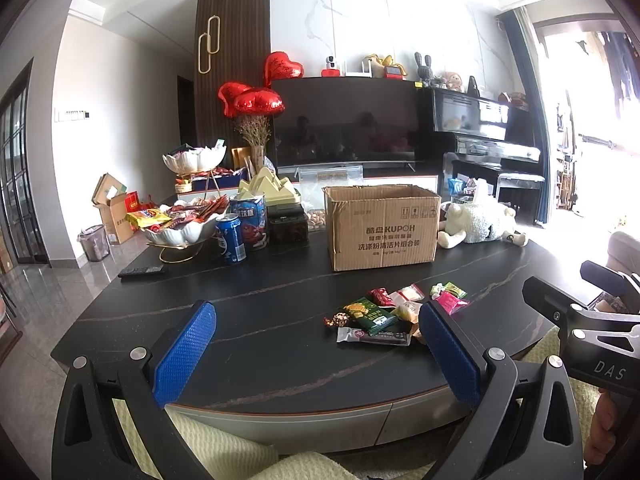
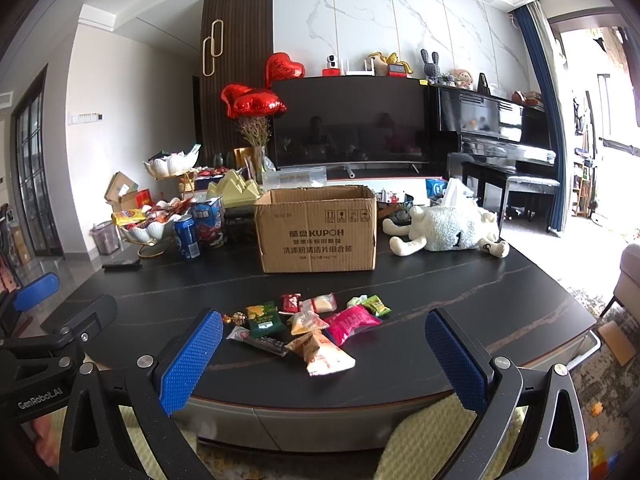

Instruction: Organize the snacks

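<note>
We hold the left hand-held gripper (image 1: 316,350) and the right hand-held gripper (image 2: 324,354) level over the near rounded edge of the worktop (image 2: 460,320), both with jaws spread wide and empty. The snacks (image 2: 316,324) lie loose just ahead of the right hand-held gripper, right of the left one. Bare worktop separates them from the open cardboard box (image 2: 316,232) farther ahead. Open surface extends ahead-left of the left hand-held gripper.
</note>
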